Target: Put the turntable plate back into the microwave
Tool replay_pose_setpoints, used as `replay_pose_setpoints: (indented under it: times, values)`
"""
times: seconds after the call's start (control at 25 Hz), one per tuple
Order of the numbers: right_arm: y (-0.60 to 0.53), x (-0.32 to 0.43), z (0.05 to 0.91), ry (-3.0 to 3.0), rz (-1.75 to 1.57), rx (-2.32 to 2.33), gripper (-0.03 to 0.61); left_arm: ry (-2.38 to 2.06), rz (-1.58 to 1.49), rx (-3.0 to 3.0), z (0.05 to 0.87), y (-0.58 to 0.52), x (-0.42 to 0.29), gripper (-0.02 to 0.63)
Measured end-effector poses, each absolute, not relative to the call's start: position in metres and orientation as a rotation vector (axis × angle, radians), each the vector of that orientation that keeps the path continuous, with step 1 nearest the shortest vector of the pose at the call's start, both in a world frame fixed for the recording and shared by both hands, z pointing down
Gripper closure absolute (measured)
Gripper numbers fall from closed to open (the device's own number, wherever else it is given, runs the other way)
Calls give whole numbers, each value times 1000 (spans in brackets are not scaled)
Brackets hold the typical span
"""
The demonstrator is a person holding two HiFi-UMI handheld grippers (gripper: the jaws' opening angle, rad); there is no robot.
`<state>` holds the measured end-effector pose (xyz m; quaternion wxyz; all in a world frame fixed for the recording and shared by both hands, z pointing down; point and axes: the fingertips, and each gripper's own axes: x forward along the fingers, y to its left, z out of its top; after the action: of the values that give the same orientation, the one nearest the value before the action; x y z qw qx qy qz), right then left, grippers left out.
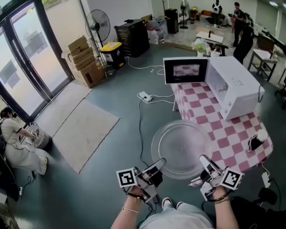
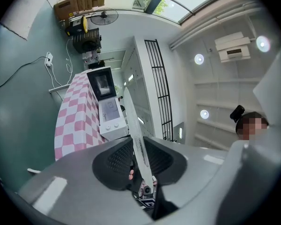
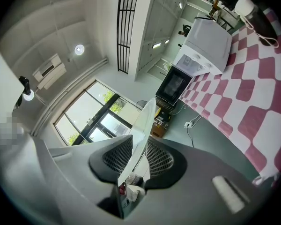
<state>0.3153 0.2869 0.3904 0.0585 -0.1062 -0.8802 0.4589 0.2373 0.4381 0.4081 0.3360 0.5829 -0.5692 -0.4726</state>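
A round clear glass turntable plate [image 1: 181,148] hangs flat in the air, partly over the near left corner of the checkered table [image 1: 229,137]. My left gripper [image 1: 158,167] is shut on its near left rim and my right gripper [image 1: 206,165] is shut on its near right rim. In the left gripper view the plate's edge [image 2: 136,139] runs between the black pads, and the same shows in the right gripper view, where the plate [image 3: 141,125] stands edge-on. The white microwave [image 1: 231,86] stands at the table's far end with its door [image 1: 186,70] swung open to the left.
A black-and-white object [image 1: 256,140] with a cord lies at the table's right edge. A power strip [image 1: 145,97] and cables run over the floor left of the table. A mat [image 1: 81,128], boxes [image 1: 86,61] and a fan [image 1: 97,23] are further left. A person [image 1: 16,142] sits by the glass doors.
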Motion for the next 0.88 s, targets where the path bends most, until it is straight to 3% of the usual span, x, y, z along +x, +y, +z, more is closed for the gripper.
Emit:
replay_pose_setpoints:
  times: [0.88]
  values:
    - [239,227,404,-2699,1410,-256,488,-1428,-1168,1561,417,382,139,547]
